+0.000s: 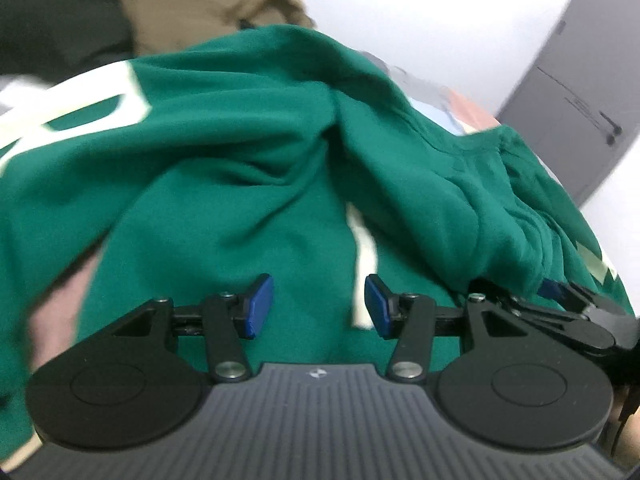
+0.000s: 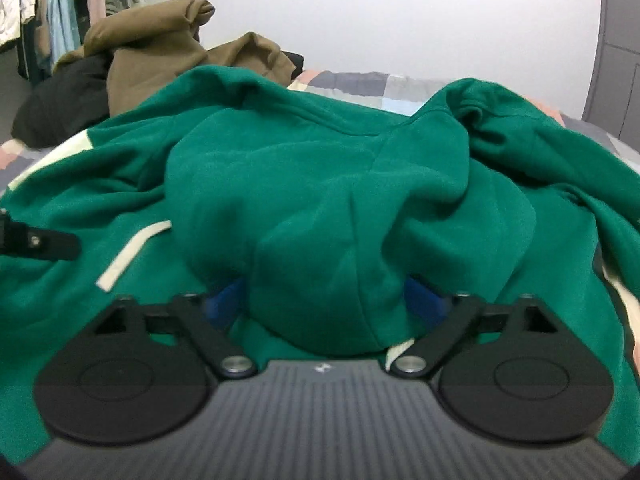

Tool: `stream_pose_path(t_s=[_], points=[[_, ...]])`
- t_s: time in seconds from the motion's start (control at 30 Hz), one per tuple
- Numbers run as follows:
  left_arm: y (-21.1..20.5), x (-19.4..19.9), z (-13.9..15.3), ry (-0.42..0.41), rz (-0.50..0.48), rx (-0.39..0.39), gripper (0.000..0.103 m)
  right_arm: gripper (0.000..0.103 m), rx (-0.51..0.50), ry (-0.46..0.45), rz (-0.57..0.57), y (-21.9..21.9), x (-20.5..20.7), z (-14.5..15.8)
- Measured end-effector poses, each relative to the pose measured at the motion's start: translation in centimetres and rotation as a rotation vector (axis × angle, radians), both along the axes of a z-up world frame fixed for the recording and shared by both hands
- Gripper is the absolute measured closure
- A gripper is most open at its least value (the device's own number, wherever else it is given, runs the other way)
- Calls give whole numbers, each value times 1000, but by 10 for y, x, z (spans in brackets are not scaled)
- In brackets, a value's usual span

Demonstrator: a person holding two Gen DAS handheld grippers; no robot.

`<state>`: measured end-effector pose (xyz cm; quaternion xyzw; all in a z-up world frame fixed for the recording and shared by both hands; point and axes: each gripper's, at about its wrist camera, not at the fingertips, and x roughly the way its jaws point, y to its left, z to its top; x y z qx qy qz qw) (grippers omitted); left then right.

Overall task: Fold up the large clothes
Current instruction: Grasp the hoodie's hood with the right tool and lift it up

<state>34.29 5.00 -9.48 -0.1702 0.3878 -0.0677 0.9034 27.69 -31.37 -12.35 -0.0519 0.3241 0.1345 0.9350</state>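
At the bottom of the right wrist view, the right gripper [image 2: 326,304] stands apart around the hood [image 2: 320,208] of the green hoodie [image 2: 120,184], which lies rumpled across the bed. The left gripper [image 1: 319,306] hangs apart, empty, above the chest beside a drawstring [image 1: 364,256]. Best to close low on the hood and lay it flat. Brown clothes [image 2: 160,48] sit upper left.

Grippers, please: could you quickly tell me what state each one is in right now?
Left gripper: open, holding nothing, over the green hoodie.
Right gripper: open, a fold of the hoodie lying between its fingers, not clamped.
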Motion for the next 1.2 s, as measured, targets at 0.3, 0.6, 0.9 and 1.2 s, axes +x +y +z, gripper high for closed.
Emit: stream_pose_path(t_s=[0.3,0.6,0.9,1.2], points=[[-17,99,13,-72,-44,33,47,89,-61,-70,17,3,91,58],[-15,218,29,-188,-91,58,47,93,-60,-236,-116,1,258,122],[15,291,41,-228,-70,-30,47,93,-144,-375,-203,26,369,138],[42,286,10,-121,-51,-24,47,73,-82,-236,-179,36,397,98]])
